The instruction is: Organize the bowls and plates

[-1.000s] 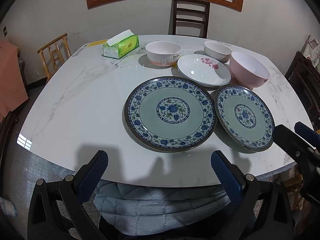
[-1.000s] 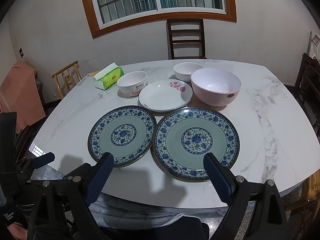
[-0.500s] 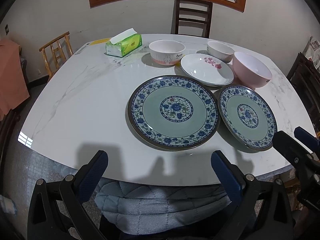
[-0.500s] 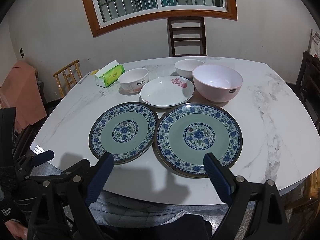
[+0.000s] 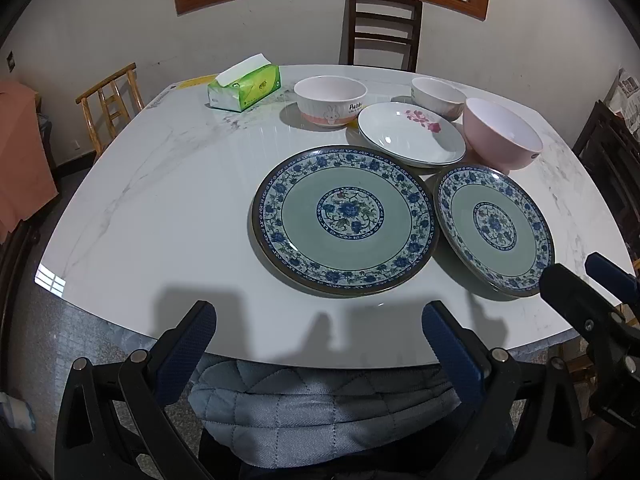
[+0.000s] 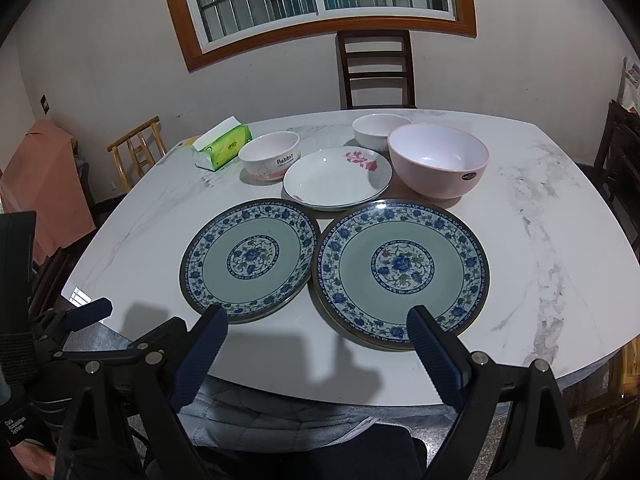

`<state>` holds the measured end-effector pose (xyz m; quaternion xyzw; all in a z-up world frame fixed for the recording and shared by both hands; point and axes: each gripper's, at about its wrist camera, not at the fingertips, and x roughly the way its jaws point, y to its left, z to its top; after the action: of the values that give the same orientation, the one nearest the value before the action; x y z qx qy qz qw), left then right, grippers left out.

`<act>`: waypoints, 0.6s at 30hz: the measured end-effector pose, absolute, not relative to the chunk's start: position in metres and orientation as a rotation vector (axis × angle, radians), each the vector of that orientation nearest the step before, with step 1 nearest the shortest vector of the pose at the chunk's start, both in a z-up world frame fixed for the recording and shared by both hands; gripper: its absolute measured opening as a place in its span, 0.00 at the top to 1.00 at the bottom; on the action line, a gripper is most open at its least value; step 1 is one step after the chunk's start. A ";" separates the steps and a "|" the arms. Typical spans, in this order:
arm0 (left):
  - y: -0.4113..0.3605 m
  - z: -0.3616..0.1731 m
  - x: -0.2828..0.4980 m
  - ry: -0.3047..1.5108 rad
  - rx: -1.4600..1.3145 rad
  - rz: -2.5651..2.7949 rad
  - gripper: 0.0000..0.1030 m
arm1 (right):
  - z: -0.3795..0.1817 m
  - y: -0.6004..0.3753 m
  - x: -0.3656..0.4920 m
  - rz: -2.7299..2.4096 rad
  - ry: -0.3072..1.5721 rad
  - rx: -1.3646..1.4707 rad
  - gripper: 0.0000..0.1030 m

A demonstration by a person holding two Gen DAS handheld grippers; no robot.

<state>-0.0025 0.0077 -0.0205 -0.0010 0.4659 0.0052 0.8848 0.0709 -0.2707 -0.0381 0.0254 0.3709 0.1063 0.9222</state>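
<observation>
Two blue-patterned plates lie side by side on the white marble table (image 5: 160, 200): the left plate (image 5: 346, 218) (image 6: 250, 258) and the right plate (image 5: 496, 228) (image 6: 402, 270). Behind them sit a white plate with a pink flower (image 5: 412, 134) (image 6: 338, 178), a rabbit bowl (image 5: 330, 100) (image 6: 270, 156), a small white bowl (image 5: 438, 96) (image 6: 378, 130) and a pink bowl (image 5: 502, 136) (image 6: 438, 160). My left gripper (image 5: 320, 338) is open at the near table edge, holding nothing. My right gripper (image 6: 318, 338) is open just over the near rim of the right plate, empty.
A green tissue box (image 5: 244, 88) stands at the back left. A dark chair (image 5: 384, 28) is behind the table, a light wooden chair (image 5: 108, 100) at its left. A grey quilted garment (image 5: 320, 408) is below the near edge.
Both grippers have moved forward toward the table; the plates look closer and lower in the right wrist view. Nothing on the table has moved.
</observation>
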 end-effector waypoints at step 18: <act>0.006 -0.022 -0.003 0.972 0.001 0.009 0.01 | -0.039 -0.270 0.070 0.221 0.764 0.056 0.09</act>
<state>-0.0030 0.0063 -0.0221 0.0003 0.4670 0.0043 0.8843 0.0697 -0.2698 -0.0386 0.0272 0.3717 0.1078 0.9217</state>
